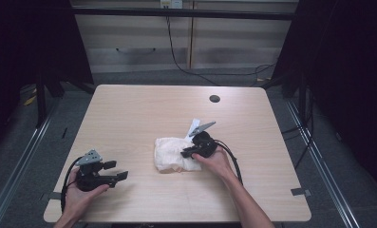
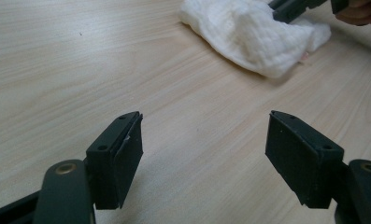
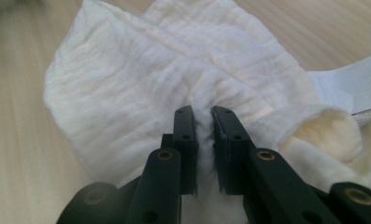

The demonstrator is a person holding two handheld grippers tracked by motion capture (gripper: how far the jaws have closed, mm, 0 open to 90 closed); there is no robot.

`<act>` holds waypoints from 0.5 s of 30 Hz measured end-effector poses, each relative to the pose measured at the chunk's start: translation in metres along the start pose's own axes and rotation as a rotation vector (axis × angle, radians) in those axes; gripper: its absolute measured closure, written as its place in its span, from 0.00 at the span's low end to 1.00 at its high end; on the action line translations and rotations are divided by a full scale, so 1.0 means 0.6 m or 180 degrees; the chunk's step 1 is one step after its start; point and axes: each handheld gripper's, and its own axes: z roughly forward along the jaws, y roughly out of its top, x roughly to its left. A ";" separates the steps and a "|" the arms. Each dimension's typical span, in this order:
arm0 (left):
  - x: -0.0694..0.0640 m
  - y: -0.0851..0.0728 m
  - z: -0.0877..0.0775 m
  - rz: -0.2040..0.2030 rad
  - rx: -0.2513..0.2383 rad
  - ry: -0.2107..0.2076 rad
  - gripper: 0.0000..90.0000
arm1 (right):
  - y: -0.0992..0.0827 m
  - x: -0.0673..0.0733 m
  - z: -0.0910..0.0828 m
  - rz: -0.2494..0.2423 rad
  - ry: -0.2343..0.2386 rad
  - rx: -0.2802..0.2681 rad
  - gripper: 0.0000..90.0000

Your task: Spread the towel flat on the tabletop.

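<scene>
Nearest the person, the left gripper (image 1: pixel 121 170) rests low on the pale wood-grain table (image 1: pixel 129 114), jaws wide apart with nothing between them. Farther out, at mid-table, the right gripper (image 3: pixel 204 116) has its jaws nearly together, pinching a raised fold of the crumpled white woven cloth (image 3: pixel 127 93). The grasping step appears complete; the next move likely calls for lifting the fold without slipping. The cloth lies well apart from the left gripper.

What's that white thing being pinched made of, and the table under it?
The white cloth looks like soft woven cotton, matte: it shows fine crinkled ribs and bunches into folds between the right gripper. The table looks like pale wood-grain laminate, smooth with a faint sheen, possibly not solid wood.
</scene>
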 end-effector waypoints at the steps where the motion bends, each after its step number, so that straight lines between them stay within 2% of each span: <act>1: 0.000 0.000 0.000 0.0000 0.0000 0.0000 0.30 | 0.000 0.000 0.000 0.0000 0.0000 0.0000 0.89; 2: 0.000 0.000 0.000 0.0001 0.0003 -0.0007 0.31 | -0.010 0.008 -0.005 0.0012 0.0069 -0.0025 0.89; 7: -0.002 0.000 0.000 0.0010 -0.0008 0.0014 0.30 | -0.031 0.027 -0.015 0.0014 0.0098 -0.0076 0.89; 11: -0.001 0.002 0.000 -0.0079 -0.0066 -0.0046 0.31 | -0.043 0.039 -0.022 -0.0006 0.0135 -0.0083 0.89; 15: 0.002 0.002 0.001 -0.0125 -0.0063 -0.0001 0.31 | -0.057 0.052 -0.031 -0.0068 0.0164 -0.0078 0.89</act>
